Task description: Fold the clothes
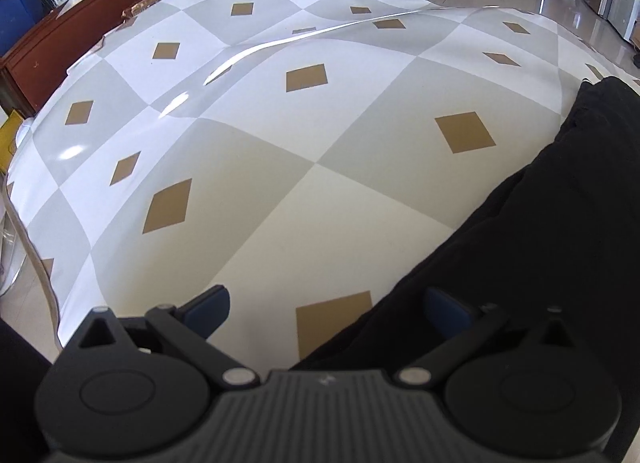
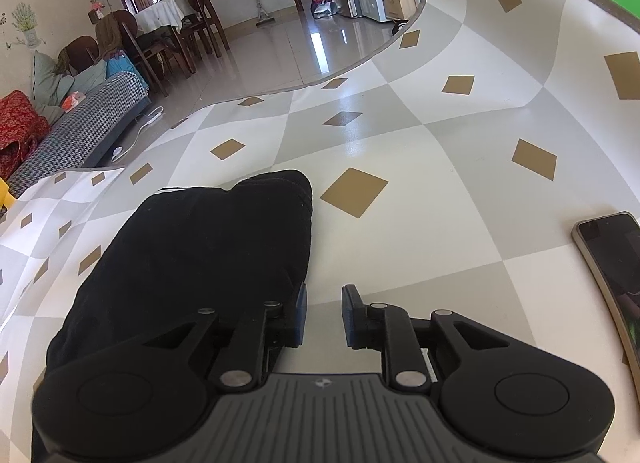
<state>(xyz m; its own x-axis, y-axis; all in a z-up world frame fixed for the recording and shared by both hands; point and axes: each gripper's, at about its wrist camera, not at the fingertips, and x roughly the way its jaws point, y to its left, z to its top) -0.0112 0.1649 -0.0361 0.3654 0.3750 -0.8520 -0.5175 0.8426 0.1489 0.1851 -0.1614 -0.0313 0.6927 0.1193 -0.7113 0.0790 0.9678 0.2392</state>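
A black garment [image 1: 540, 247] lies folded in a long strip on the checked tablecloth [image 1: 280, 167]. In the left wrist view it fills the right side, and my left gripper [image 1: 326, 309] stands wide open at its left edge, with the right finger over the cloth and the left finger over bare tablecloth. In the right wrist view the same black garment [image 2: 200, 255] lies to the left. My right gripper [image 2: 323, 313] is open by a narrow gap at the garment's right edge, with nothing between its fingers.
A phone [image 2: 612, 263] lies on the tablecloth [image 2: 440, 191] to the right of my right gripper. Beyond the table are a sofa [image 2: 80, 127], dining chairs [image 2: 168, 39], a wooden cabinet [image 1: 60, 47] and a shiny tiled floor [image 2: 272, 47].
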